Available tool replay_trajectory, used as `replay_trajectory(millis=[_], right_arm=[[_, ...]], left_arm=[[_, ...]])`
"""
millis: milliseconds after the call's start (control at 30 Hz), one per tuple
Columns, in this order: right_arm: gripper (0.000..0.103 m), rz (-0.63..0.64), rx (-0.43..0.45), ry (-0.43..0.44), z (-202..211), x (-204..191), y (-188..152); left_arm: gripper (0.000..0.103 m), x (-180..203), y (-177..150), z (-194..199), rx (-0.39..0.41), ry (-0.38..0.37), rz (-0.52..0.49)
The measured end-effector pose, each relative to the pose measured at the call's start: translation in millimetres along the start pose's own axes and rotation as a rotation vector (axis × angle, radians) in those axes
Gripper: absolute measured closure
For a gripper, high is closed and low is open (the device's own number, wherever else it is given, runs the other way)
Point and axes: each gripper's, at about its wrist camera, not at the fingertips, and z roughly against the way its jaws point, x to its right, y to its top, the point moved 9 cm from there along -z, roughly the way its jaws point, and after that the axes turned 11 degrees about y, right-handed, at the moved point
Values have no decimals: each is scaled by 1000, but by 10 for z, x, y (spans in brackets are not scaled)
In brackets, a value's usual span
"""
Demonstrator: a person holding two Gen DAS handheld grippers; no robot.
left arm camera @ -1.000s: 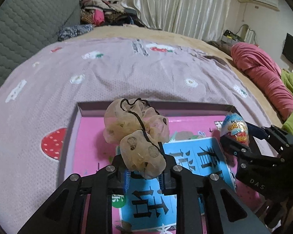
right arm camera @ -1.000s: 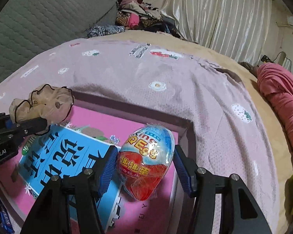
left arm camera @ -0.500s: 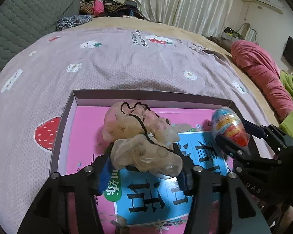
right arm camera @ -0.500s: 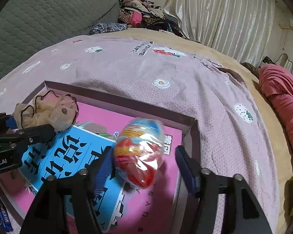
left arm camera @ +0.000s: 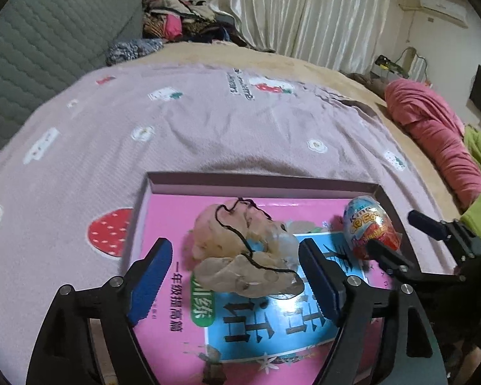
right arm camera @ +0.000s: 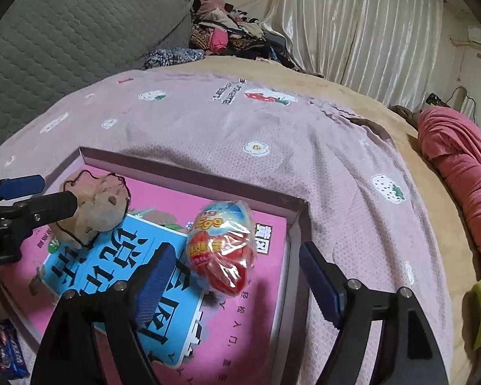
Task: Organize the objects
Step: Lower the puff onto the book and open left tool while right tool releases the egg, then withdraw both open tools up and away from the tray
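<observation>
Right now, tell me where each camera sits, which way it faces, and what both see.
Left wrist: on the left gripper, looking down and forward at the scrunchie between its open jaws, which have just been opening; right gripper at right edge.
Right wrist: on the right gripper, facing the egg toy between its open, just-widened jaws; left gripper at left edge.
Shared: box, pink book, scrunchie, egg, bedspread.

Home bedroom, bed [left arm camera: 227,128], curtains [left arm camera: 304,9], clothes pile [right arm camera: 227,35]

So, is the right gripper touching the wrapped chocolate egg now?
Apart. In the right wrist view the right gripper has just been opening, and clear gaps show between both blue pads and the chocolate egg lying between them.
</observation>
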Motion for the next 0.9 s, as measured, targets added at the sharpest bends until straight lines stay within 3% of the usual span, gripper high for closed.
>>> replay_trajectory(millis=[667, 900], right_arm=[[7, -7, 188, -17, 1035, -188, 108], [3, -37, 251, -9, 1404, -219, 29]], left_arm=[[18, -97, 80, 810, 164, 45, -12], [9, 23, -40, 1174, 220, 44, -52]])
